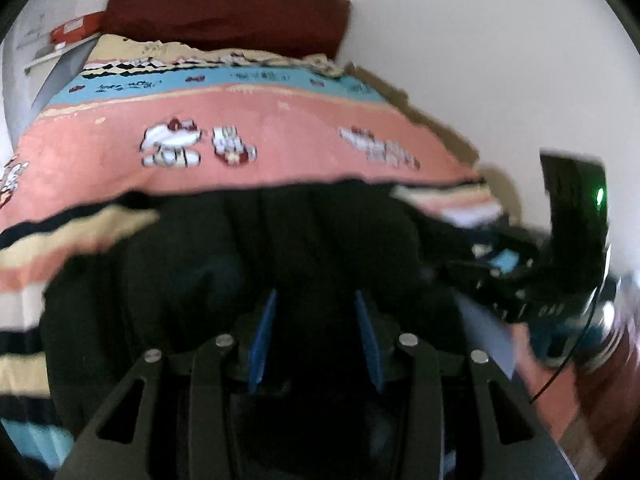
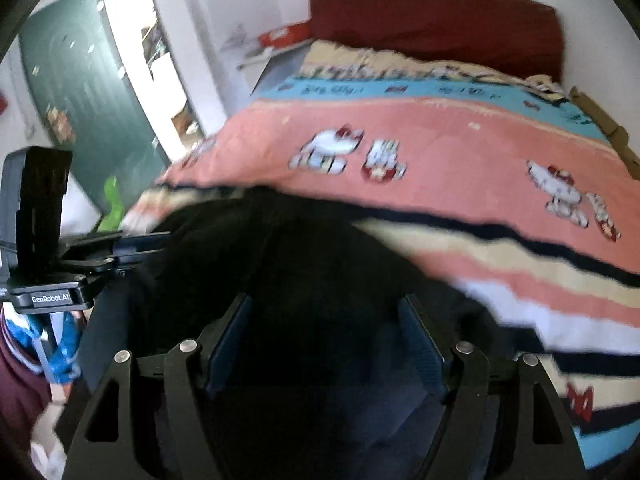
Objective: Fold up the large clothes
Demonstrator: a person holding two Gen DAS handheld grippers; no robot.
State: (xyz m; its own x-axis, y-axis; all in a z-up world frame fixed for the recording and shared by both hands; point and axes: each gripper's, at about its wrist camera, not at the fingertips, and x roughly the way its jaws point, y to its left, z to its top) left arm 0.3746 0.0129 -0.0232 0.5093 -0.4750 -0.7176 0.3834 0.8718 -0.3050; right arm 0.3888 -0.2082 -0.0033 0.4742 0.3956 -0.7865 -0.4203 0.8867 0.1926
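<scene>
Left view – left gripper (image 1: pixel 316 328) open, fingers apart over the black garment (image 1: pixel 248 248) bunched right beneath and ahead on the striped blanket (image 1: pixel 280 128); right view – right gripper (image 2: pixel 324 340) also open, same garment (image 2: pixel 312 252) between and ahead of its fingers.

A bedroom in a home is shown. The middle of both views is filled by a bed (image 1: pixel 248 120) covered with a pink, blue and cream striped blanket (image 2: pixel 460 152) printed with cartoon cats, and a dark red headboard (image 2: pixel 436 20) is set against a plain white wall (image 1: pixel 480 40) at the top of the frame. In the upper left of the right wrist view a green door (image 2: pixel 84 100) is seen beside a bright doorway, and a small shelf (image 2: pixel 272 50) is fixed near the bed's head.
</scene>
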